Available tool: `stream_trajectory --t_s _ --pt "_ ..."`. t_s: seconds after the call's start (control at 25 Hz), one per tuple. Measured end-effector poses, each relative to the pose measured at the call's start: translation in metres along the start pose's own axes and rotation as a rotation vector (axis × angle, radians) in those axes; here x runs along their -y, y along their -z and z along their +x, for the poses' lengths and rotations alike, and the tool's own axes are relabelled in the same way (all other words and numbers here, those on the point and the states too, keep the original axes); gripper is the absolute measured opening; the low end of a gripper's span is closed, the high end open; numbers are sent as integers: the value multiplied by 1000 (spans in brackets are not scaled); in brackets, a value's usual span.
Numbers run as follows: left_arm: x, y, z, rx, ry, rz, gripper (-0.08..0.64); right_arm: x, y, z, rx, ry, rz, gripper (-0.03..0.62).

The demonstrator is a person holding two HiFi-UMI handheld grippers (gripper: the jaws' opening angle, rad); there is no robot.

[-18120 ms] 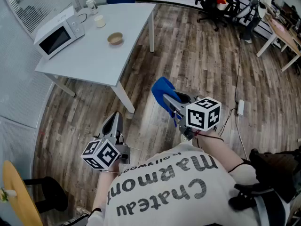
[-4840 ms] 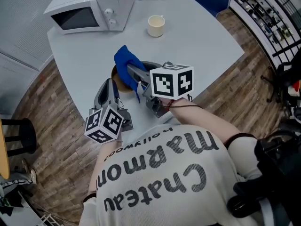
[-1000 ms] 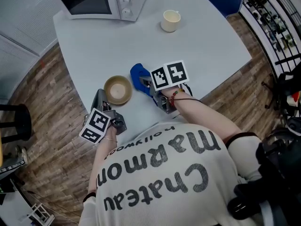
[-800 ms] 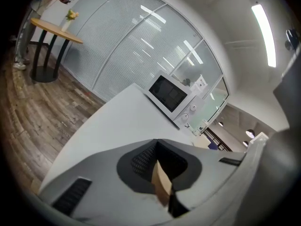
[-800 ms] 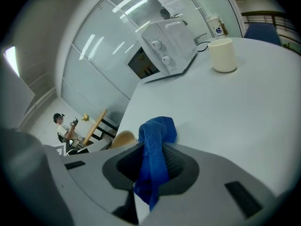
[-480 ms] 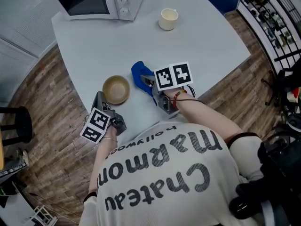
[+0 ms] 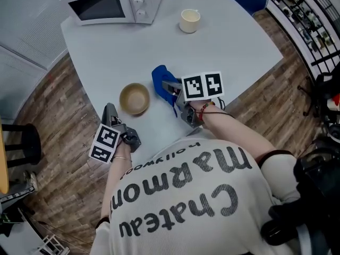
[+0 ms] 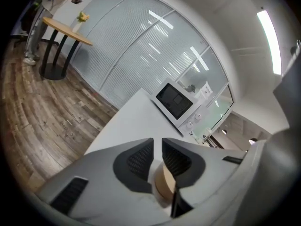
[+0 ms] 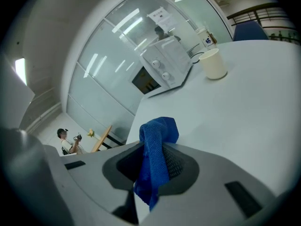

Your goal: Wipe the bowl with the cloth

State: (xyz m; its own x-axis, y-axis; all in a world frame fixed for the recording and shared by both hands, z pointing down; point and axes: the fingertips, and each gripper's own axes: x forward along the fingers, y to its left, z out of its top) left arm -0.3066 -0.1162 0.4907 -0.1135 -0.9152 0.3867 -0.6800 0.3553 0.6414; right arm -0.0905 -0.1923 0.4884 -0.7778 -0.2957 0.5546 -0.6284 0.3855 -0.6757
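1. Found jaws of left gripper (image 8: 157,146) parted, just been opening, pressing on nothing; bowl (image 8: 163,186) visible low in the gap, just past the tips.
2. Found jaws of right gripper (image 9: 153,149) clenched on blue cloth (image 9: 160,128), bunched above the tips.
3. Noted bowl upright on table (image 7: 106,54), between both grippers, cloth near but apart.
4. Noted microwave (image 7: 109,3) and cup (image 7: 189,21) farther back.

The head view looks steeply down from above the person's shoulders onto the tabletop (image 7: 228,41) ahead of the left claw (image 7: 110,109) and right claw (image 7: 169,85). Each claw view sits close behind its jaws, facing low across it; all share the microwave (image 7: 109,3) beyond.
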Motion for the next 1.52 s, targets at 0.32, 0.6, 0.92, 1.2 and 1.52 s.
stream_trajectory --t_s 0.32,0.6,0.92,1.2,1.52 --pt "36 -40 -52 16 120 148 14 -61 -59 -64 262 -193 -106 71" --pt "26 -41 -107 145 -21 89 14 -62 -97 -131 374 -260 -230 69" --pt "88 23 -140 189 -5 64 14 -8 -89 -201 325 -239 -261 69" --pt "152 71 -144 151 69 140 14 43 -80 -243 337 -220 -229 69" --pt "173 88 -173 196 51 142 14 64 -58 -266 323 -263 -204 69"
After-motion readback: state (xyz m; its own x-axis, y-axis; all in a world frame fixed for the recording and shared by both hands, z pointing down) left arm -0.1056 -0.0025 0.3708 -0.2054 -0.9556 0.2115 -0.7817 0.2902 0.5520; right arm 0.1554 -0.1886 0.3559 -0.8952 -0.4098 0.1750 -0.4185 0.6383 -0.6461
